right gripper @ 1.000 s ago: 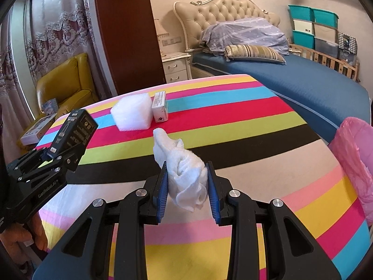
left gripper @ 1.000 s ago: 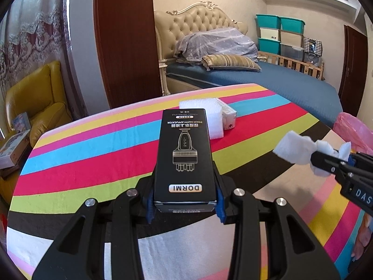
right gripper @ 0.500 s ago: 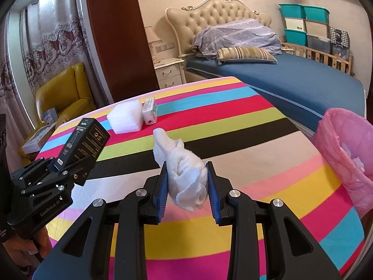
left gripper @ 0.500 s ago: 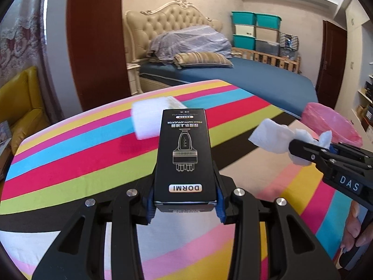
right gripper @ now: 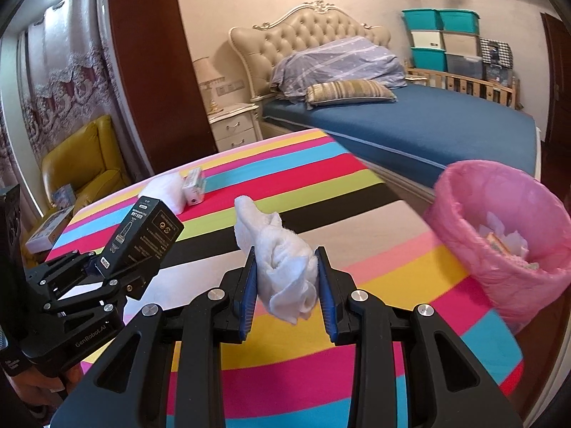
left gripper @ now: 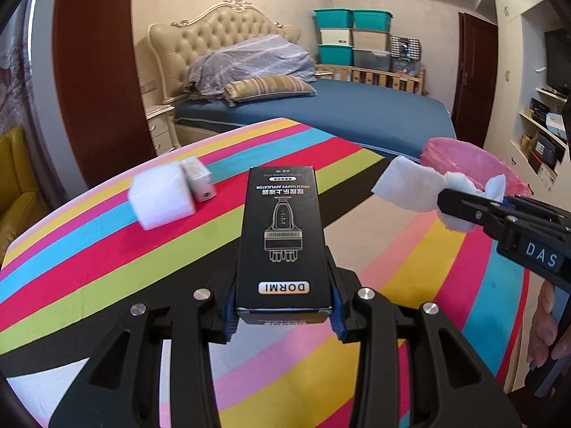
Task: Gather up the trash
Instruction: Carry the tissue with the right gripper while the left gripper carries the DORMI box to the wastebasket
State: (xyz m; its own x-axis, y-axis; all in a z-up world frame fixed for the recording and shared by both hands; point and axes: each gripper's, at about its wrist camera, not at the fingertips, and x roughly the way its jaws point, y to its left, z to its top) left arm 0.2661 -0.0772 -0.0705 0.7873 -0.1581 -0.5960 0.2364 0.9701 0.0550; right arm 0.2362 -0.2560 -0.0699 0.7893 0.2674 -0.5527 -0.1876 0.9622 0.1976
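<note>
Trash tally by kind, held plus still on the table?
Black box, in left gripper: 1
White wad, in right gripper: 1
White foam block on table: 1
Small white carton on table: 1
Total: 4

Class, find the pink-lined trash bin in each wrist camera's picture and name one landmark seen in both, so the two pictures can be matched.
Left wrist view: the pink-lined trash bin sits at the right, beyond the striped table's edge, partly behind the white wad.
Right wrist view: the bin is large at the right edge, its opening visible with scraps inside.
Shared landmark: the tufted headboard behind the blue bed.
</note>
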